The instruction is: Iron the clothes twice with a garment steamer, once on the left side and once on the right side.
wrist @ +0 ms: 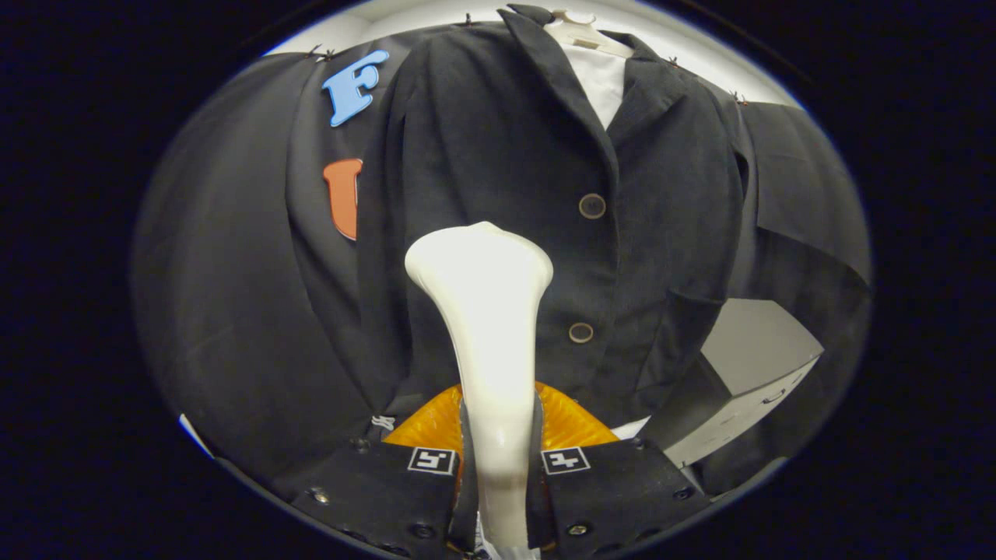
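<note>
**Steamer gripped, head up against left half of jacket**

Gripper (498, 467) pinching steamer (486, 327) by its slim neck, both fingers pressed on it. Steamer: smooth, glossy, pale plastic, narrow stem flaring to a rounded, wide head. Long axis straight ahead along the fingers, head far end, pointing at the cloth.

Jacket (498, 155) dead ahead, hanging upright on hanger (580, 27), white lining at the collar. Dark matte weave, slightly coarse, soft folds down the sleeves. Two round buttons (591, 206) just right of steamer head, marking the centre line. So head sits over left front panel, roughly mid-height. Contact with cloth: cannot tell, probably near or touching.

Likely step: left-side pass. Right panel lies across the button line, needs a sideways shift.

Grey box (747, 389) low right, behind the hem.
</note>
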The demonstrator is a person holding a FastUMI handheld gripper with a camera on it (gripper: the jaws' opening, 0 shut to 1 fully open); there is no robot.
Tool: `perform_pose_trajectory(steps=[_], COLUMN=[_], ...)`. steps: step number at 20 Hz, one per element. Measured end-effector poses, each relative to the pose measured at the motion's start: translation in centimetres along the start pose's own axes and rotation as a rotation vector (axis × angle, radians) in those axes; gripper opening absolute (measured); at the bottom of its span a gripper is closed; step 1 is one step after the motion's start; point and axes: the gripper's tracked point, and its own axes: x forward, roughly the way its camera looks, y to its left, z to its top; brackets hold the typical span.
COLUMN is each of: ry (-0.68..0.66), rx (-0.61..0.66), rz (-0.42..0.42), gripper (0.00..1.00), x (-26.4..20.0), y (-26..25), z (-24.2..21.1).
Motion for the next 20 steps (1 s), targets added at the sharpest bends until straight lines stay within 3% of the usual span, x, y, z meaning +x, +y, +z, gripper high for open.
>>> perform_pose_trajectory(steps=[14,20], ry=[0.185,0.242], rx=[-0.077,-0.093], rz=[-0.007,-0.003], gripper=[0.27,0.27], x=[3.5,4.0], y=[0.4,0.4], z=[-13.2,-16.2])
